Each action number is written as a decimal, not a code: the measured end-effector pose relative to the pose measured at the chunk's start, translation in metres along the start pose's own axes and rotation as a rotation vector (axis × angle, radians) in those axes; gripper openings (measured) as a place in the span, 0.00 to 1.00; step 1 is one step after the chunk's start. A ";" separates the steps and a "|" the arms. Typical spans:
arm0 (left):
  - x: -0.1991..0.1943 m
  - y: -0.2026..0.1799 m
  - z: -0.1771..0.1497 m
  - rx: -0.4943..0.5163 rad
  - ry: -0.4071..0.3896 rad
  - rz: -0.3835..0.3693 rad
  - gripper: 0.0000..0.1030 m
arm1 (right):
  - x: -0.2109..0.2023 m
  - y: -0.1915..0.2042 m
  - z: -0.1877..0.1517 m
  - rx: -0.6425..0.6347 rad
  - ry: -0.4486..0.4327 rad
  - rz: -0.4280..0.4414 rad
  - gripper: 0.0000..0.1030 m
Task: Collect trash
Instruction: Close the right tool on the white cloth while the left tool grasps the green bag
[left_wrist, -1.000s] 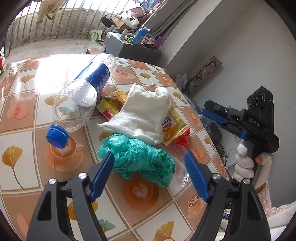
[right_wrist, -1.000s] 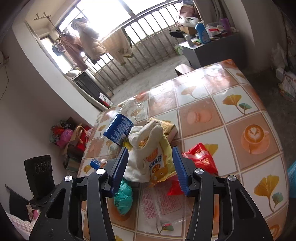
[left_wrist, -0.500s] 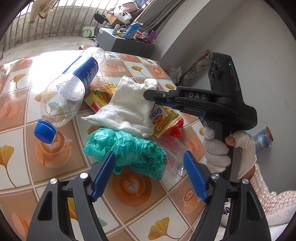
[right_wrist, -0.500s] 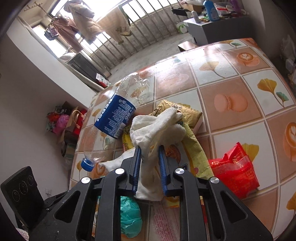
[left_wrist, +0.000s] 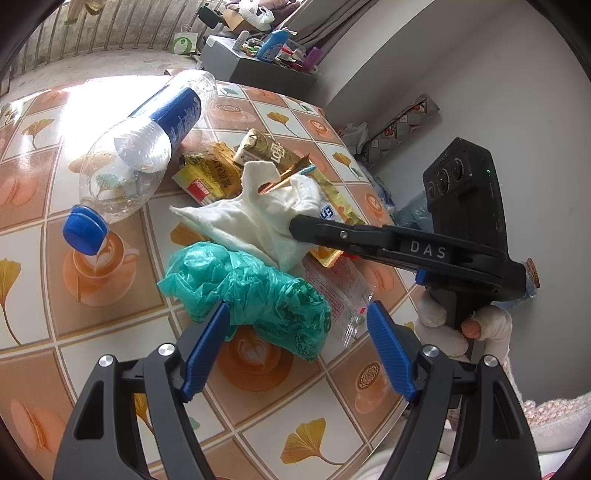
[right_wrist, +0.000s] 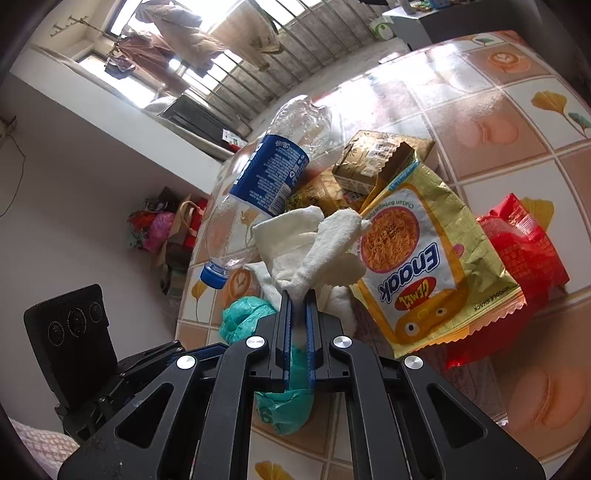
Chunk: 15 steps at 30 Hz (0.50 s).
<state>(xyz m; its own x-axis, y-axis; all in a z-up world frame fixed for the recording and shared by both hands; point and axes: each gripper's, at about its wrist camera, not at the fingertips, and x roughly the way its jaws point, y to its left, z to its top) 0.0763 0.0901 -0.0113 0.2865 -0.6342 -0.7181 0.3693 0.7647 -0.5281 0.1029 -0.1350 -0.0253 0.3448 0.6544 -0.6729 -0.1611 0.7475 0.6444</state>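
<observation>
Only the right wrist view shows the right gripper closing on the white cloth beside the red wrapper.

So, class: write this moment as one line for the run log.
right gripper: closing on white cloth | left gripper: open, over green plastic bag | bottle, wrappers: on table

One bottle, four wrappers, one cloth.

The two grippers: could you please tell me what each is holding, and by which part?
The right gripper is closing on the crumpled white cloth, pinching a bunched fold at its near edge. The left gripper holds nothing.
</observation>
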 end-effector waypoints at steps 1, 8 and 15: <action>-0.001 0.002 -0.002 -0.007 0.005 -0.002 0.72 | 0.001 -0.001 -0.003 0.011 0.009 0.012 0.05; 0.008 0.012 -0.013 -0.063 0.044 -0.004 0.72 | -0.006 -0.005 -0.012 0.056 0.031 0.079 0.05; 0.020 0.010 -0.014 -0.058 0.050 0.049 0.72 | -0.013 -0.010 -0.012 0.071 0.020 0.099 0.05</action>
<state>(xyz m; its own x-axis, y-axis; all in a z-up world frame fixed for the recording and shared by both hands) 0.0738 0.0866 -0.0372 0.2579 -0.5905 -0.7647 0.3034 0.8010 -0.5162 0.0895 -0.1498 -0.0274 0.3116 0.7273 -0.6115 -0.1272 0.6696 0.7317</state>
